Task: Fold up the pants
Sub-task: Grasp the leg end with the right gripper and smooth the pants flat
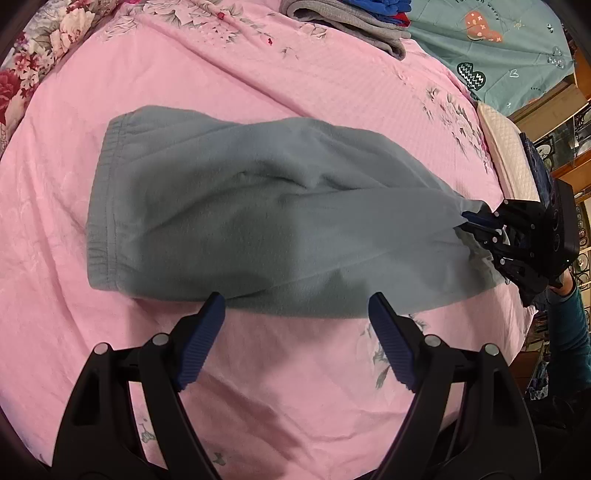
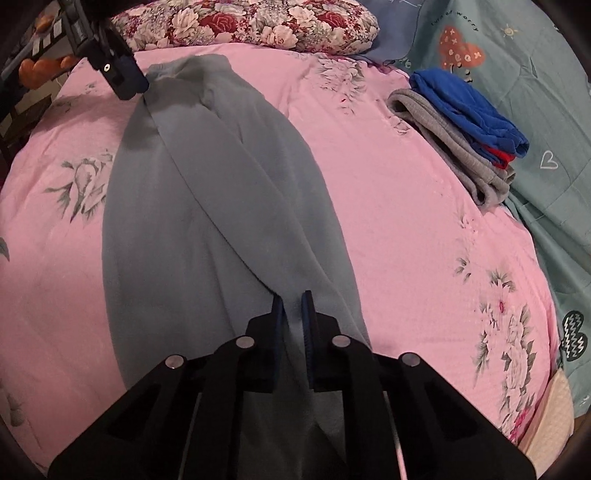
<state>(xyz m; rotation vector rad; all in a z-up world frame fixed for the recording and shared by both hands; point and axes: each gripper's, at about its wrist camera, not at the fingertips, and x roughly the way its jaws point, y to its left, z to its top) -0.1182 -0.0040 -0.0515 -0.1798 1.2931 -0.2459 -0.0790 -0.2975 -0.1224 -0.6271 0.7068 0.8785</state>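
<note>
Grey-blue fleece pants (image 1: 258,221) lie across a pink floral bedsheet (image 1: 221,74), waistband at the left, legs running right. My left gripper (image 1: 295,314) is open and empty, just above the sheet at the near edge of the pants. My right gripper (image 1: 476,225) is shut on the leg ends at the right. In the right wrist view the pants (image 2: 207,206) stretch away from my right gripper (image 2: 293,306), whose jaws pinch the fabric. The left gripper (image 2: 125,79) shows at the far waistband end.
A stack of folded clothes, grey (image 2: 454,147) with blue (image 2: 465,107) on top, sits at the sheet's far edge. A teal patterned quilt (image 2: 535,92) lies beyond it. A red floral pillow (image 2: 258,22) lies at the head. Shelves (image 1: 569,140) stand past the bed's right edge.
</note>
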